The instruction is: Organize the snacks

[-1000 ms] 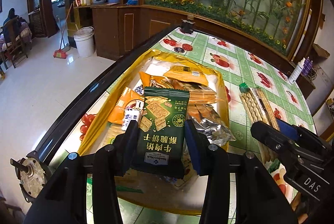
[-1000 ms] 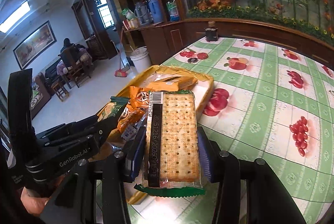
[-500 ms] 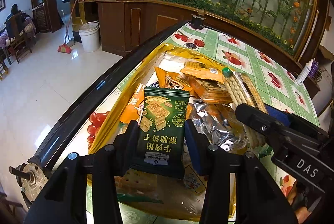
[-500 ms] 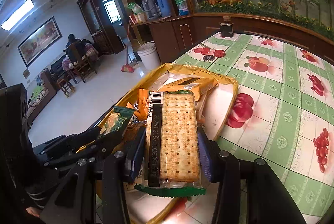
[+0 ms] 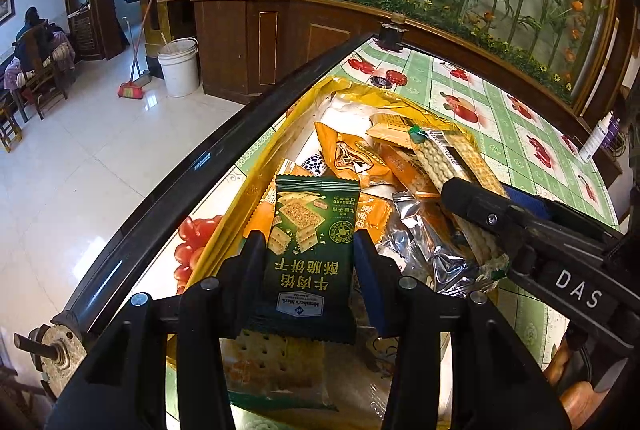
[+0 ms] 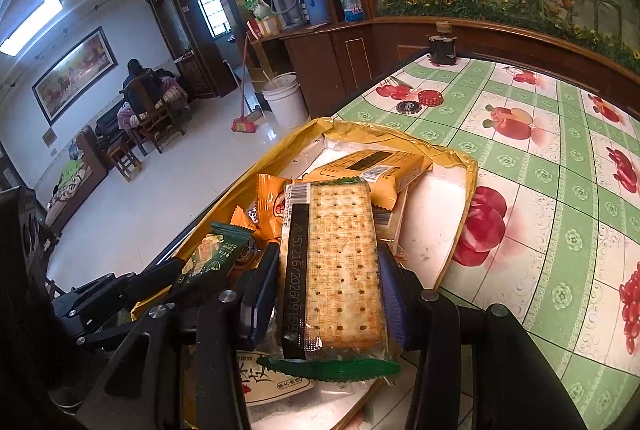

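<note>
Both grippers hang over the yellow tray [image 5: 256,185] of snacks on the worktop [image 6: 560,189], ready to drop their loads: the left gripper [image 5: 310,262] jaws clamp a green biscuit packet [image 5: 310,250], the right gripper [image 6: 326,282] jaws pinch a clear-wrapped cracker pack [image 6: 336,262].

Green packet [image 5: 310,262] reads "Member's Mark"; gripper [image 5: 576,286] perhaps "DAS".

Both wrist cameras look steeply down, close over the shared yellow tray [image 5: 256,189].

Snack packets [image 5: 360,157] heaped in tray [image 6: 460,165] on table [image 6: 560,189] edge; bottle caps [image 6: 430,97] beyond
</note>
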### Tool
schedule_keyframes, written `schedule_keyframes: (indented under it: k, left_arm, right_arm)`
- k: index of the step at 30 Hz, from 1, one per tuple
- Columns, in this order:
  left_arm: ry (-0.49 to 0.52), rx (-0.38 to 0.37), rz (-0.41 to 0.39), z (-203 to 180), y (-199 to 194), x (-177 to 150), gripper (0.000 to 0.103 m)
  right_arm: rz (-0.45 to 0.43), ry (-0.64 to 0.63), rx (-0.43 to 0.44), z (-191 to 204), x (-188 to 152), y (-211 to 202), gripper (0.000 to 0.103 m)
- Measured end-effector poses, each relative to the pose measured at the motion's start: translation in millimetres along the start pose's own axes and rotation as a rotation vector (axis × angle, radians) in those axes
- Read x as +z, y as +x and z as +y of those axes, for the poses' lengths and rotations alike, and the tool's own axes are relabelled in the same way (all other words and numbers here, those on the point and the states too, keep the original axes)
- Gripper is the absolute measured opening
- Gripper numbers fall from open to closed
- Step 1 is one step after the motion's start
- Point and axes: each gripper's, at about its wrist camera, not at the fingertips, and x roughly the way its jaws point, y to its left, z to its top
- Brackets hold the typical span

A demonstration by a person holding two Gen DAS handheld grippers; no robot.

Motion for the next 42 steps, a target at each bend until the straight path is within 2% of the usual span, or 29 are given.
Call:
schedule_keyframes:
  k: [5,7,10,16,17,20,23,26,31,33,39,42]
  left_arm:
    - [0.003,0.009,0.006,0,1,0,0.044]
    - [0.001,0.028,0.010,1,-1,0,0.045]
    - [-0.004,0.040,0.026,3,-1,1,0.060]
    - [-0.003,0.050,0.001,3,-14,-1,0.062]
    - [0.000,0.055,-0.010,3,-19,-2,0.062]
    - [-0.001,0.068,-0.047,1,-32,-5,0.072]
    - [0.016,0.067,-0.096,-2,-52,-12,0.074]
    - [0.047,0.086,-0.123,-8,-69,-20,0.081]
    - [0.073,0.075,-0.158,-15,-98,-37,0.083]
    - [0.072,0.060,-0.164,-15,-109,-44,0.084]
    - [0.119,0.063,-0.188,-23,-135,-62,0.085]
    - [0.148,0.083,-0.192,-30,-142,-74,0.085]
  right_arm:
    - [0.009,-0.009,-0.003,2,1,4,0.050]
    - [0.007,-0.008,-0.003,2,1,3,0.059]
    - [-0.013,-0.005,-0.006,2,0,-4,0.074]
    - [-0.054,0.009,-0.008,-5,-1,-31,0.084]
    - [-0.060,0.010,-0.004,-7,-2,-37,0.084]
    - [-0.068,0.003,0.021,-14,-6,-52,0.085]
    - [-0.074,-0.025,0.080,-23,-14,-69,0.086]
    - [-0.072,-0.073,0.135,-28,-25,-86,0.089]
    - [-0.062,-0.111,0.279,-41,-42,-112,0.089]
    - [-0.062,-0.126,0.311,-44,-47,-121,0.089]
    - [-0.066,-0.268,0.357,-34,-54,-149,0.090]
    - [-0.028,-0.390,0.335,-19,-60,-156,0.090]
